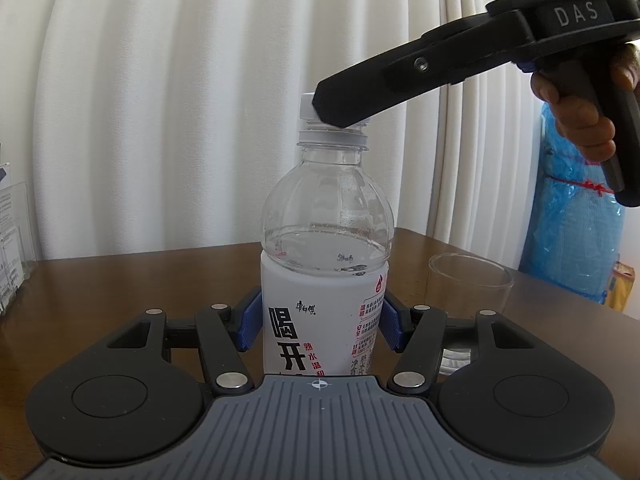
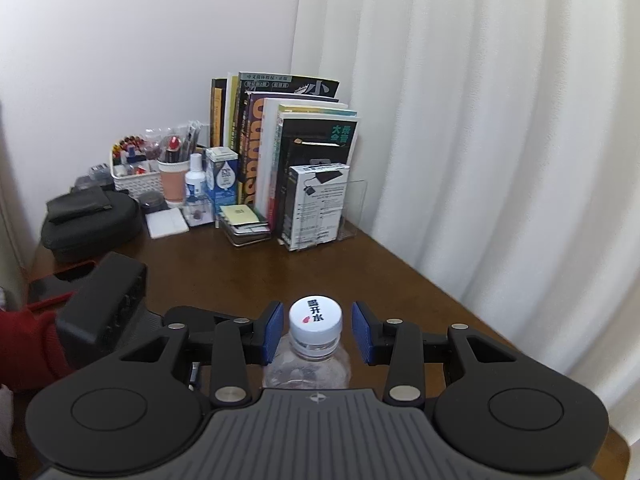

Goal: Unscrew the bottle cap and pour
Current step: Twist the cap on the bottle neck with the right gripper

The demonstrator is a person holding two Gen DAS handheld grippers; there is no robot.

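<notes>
- The left gripper (image 1: 322, 320) is clamping the bottle (image 1: 324, 280) at its labelled body, low centre of the left wrist view, blue pads pressing either side; judging by the task, this is bracing it upright against twisting.
- The right gripper (image 2: 316, 332) is straddling the white cap (image 2: 316, 320), low centre of the right wrist view; its blue pads (image 2: 273, 334) are standing a little apart from the cap, a gap showing on each side, so the jaws are narrow but not gripping yet.
- The cap is looking seated on the neck, so unscrewing is probably not begun.
- A clear glass (image 1: 470, 280) is waiting just beside the bottle, lower right of the left wrist view, likely for pouring.
- Books (image 2: 280, 152), a pen basket (image 2: 136, 176) and a black case (image 2: 92, 220) are crowding the upper left of the right wrist view, well apart; nothing is blocking the wooden table (image 2: 360, 264) between them and the bottle.
</notes>
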